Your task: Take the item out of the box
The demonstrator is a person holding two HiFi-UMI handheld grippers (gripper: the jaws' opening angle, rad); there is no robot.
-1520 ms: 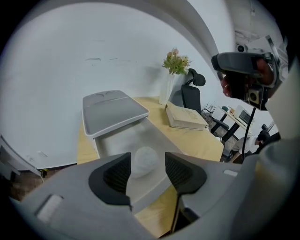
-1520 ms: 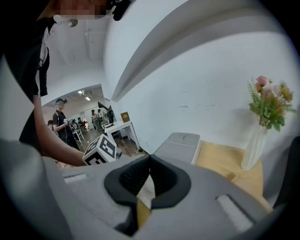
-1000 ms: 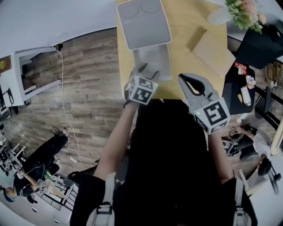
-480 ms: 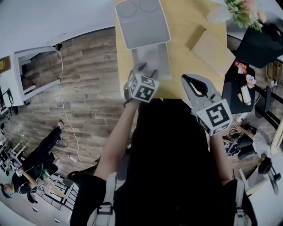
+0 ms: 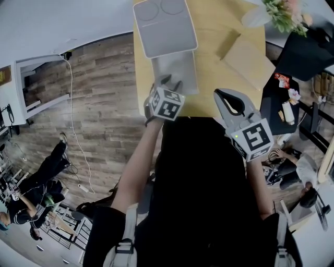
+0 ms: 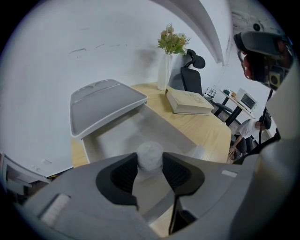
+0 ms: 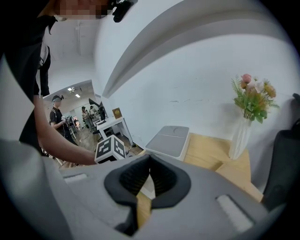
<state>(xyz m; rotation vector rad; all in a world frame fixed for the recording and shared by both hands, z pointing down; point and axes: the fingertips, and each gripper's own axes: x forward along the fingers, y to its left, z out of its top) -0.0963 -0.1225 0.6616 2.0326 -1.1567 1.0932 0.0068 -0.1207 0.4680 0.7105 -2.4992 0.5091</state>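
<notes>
Head view: reaches left gripper [image 5: 172,81] into box [image 5: 175,65] on table [image 5: 214,31]; parks right gripper [image 5: 219,95] aside, out of the way.
Left gripper view: closes jaws on item [image 6: 149,156] inside box, pads at both sides, for lifting.
Right gripper view: holds jaws together, empty.

This is a shared office or lab workroom. Ahead of the right gripper [image 5: 222,95], a pale wooden table [image 5: 219,78] holds a vase of flowers [image 5: 282,13], with an office chair [image 6: 192,75] beyond it. To the gripper's right are a cluttered desk [image 5: 282,101] and a seated person [image 5: 308,169]. Far to its left, a cable [image 5: 73,120] trails over plank flooring [image 5: 104,104].
</notes>
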